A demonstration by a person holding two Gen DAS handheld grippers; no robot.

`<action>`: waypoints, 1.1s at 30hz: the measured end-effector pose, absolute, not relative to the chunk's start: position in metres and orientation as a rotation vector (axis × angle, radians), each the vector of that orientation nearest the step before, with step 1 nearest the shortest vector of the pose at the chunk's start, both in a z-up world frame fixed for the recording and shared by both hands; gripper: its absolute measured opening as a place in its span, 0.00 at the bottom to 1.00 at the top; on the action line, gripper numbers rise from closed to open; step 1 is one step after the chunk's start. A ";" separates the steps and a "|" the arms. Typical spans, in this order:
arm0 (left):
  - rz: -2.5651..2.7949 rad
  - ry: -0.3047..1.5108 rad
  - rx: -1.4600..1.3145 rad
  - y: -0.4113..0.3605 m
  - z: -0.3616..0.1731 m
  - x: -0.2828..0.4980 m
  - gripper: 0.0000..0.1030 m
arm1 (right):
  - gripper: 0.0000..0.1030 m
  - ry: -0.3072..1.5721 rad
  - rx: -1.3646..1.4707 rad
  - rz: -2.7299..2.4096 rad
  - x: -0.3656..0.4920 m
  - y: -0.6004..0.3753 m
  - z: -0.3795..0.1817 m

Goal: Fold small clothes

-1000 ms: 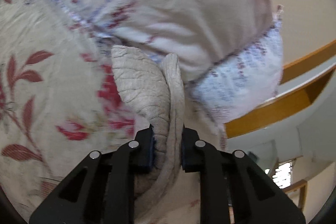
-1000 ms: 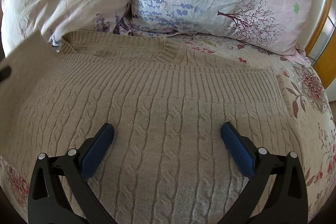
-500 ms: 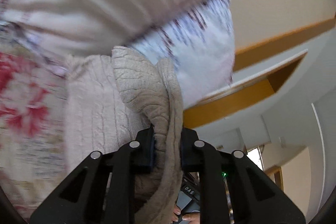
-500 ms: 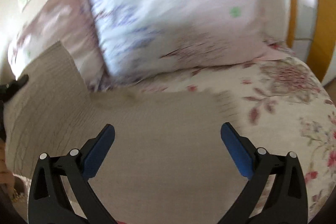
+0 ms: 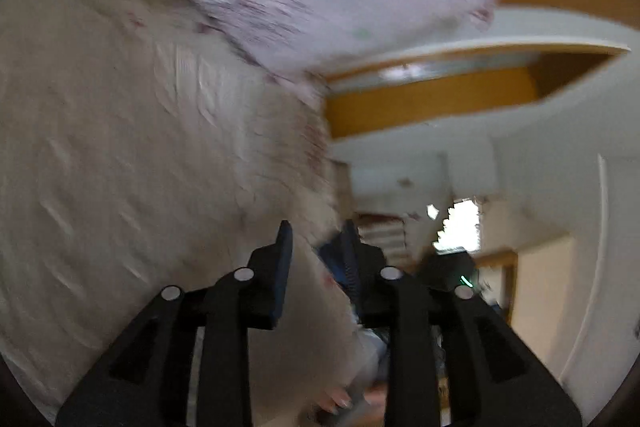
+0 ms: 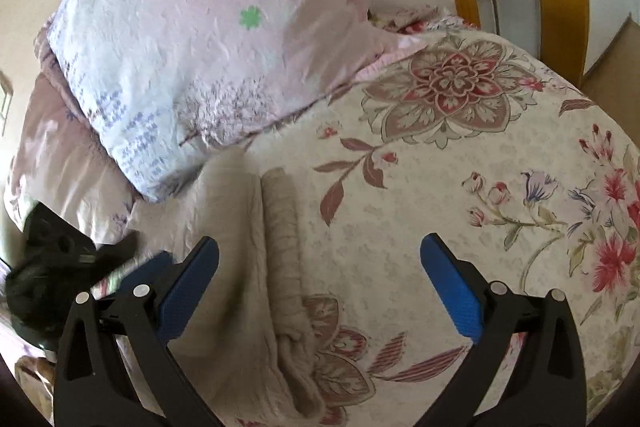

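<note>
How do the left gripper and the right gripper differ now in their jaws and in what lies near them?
The left gripper has its jaws only slightly apart, while the right gripper has its jaws spread wide. The left gripper's view is blurred, with the beige sweater filling its left side; the right gripper's view is sharp, over the sweater's edge and the floral bedspread. Neither grips any cloth.
</note>
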State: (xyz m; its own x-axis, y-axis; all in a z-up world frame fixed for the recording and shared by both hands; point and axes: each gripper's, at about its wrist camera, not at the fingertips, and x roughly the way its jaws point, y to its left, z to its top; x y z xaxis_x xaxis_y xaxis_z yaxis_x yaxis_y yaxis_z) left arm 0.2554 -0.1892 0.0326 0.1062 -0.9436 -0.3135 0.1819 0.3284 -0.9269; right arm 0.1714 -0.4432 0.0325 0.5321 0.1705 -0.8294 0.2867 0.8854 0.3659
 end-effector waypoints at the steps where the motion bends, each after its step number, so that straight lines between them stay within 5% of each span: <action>1: -1.018 1.123 -0.835 -0.185 0.041 0.252 0.47 | 0.99 1.018 0.483 -0.072 0.172 -0.443 0.034; 6: -0.879 0.937 -0.666 -0.119 0.080 0.232 0.64 | 0.98 0.979 0.509 0.009 0.173 -0.443 0.043; 10: -0.659 0.912 -0.573 -0.070 0.080 0.229 0.65 | 0.72 1.034 0.605 0.107 0.189 -0.436 0.037; 17: -0.541 1.005 -0.550 -0.041 0.048 0.239 0.65 | 0.54 1.128 0.660 0.121 0.217 -0.422 0.021; 20: -0.532 1.027 -0.542 -0.044 0.037 0.245 0.65 | 0.38 1.178 0.661 0.123 0.225 -0.415 0.011; 22: -0.526 1.044 -0.543 -0.046 0.034 0.247 0.65 | 0.14 1.203 0.629 0.128 0.226 -0.408 0.008; 23: -0.529 1.052 -0.543 -0.050 0.032 0.249 0.65 | 0.10 1.189 0.610 0.134 0.225 -0.405 0.010; 29: -0.583 1.073 -0.529 -0.062 0.028 0.248 0.65 | 0.08 1.029 0.534 0.077 0.203 -0.413 0.045; 33: -0.604 1.071 -0.501 -0.070 0.029 0.243 0.65 | 0.08 1.095 0.531 -0.003 0.204 -0.426 0.025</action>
State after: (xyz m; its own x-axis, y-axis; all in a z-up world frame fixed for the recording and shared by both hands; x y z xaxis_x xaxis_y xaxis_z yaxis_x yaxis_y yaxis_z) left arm 0.2433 -0.0703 0.0287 0.3487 -0.6725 -0.6528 0.2098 0.7348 -0.6450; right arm 0.2039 -0.4262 0.0246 0.4707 0.2541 -0.8449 0.2594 0.8755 0.4078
